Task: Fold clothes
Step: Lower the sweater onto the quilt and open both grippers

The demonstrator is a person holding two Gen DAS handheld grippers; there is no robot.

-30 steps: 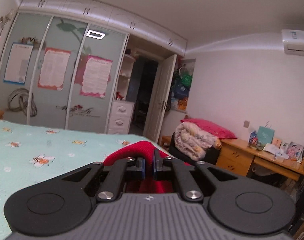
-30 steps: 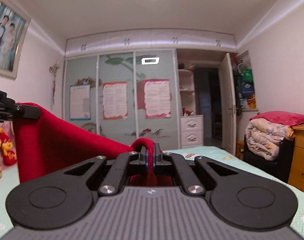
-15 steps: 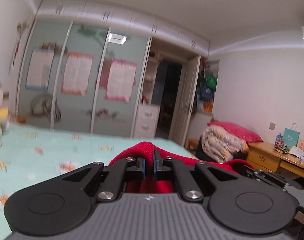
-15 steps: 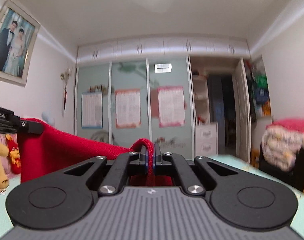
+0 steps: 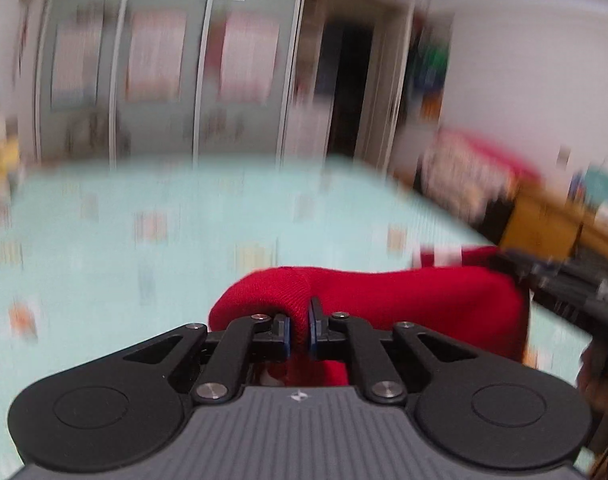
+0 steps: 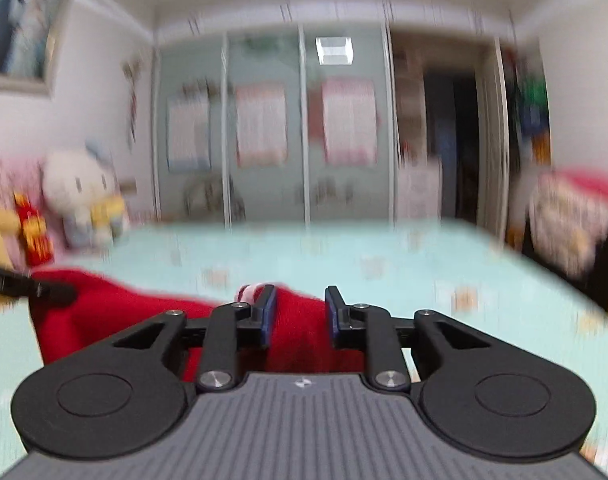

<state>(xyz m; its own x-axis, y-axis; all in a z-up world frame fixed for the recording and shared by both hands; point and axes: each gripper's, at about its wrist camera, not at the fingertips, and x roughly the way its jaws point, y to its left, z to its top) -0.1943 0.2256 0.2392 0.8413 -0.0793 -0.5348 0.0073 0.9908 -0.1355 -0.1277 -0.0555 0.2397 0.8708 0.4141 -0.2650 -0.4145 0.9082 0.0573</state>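
Note:
A red knit garment (image 5: 404,292) hangs low over the mint-green bed sheet (image 5: 143,220). My left gripper (image 5: 298,320) is shut on a fold of its edge. The cloth stretches right toward the other gripper's fingers (image 5: 564,284). In the right wrist view my right gripper (image 6: 299,312) is open, its jaws well apart, with the red garment (image 6: 115,312) lying loose between them and running left to the left gripper's tip (image 6: 19,284). Both views are blurred by motion.
Plush toys (image 6: 79,196) sit at the bed's far left. A wardrobe with sliding doors (image 6: 304,128) stands behind the bed, beside a dark doorway (image 5: 348,92). A pile of bedding (image 5: 464,176) and a wooden desk (image 5: 544,220) are at the right.
Both grippers have swung down toward the bed with the garment. The right gripper's jaws, shut on the red cloth before, have parted. The left one still pinches it.

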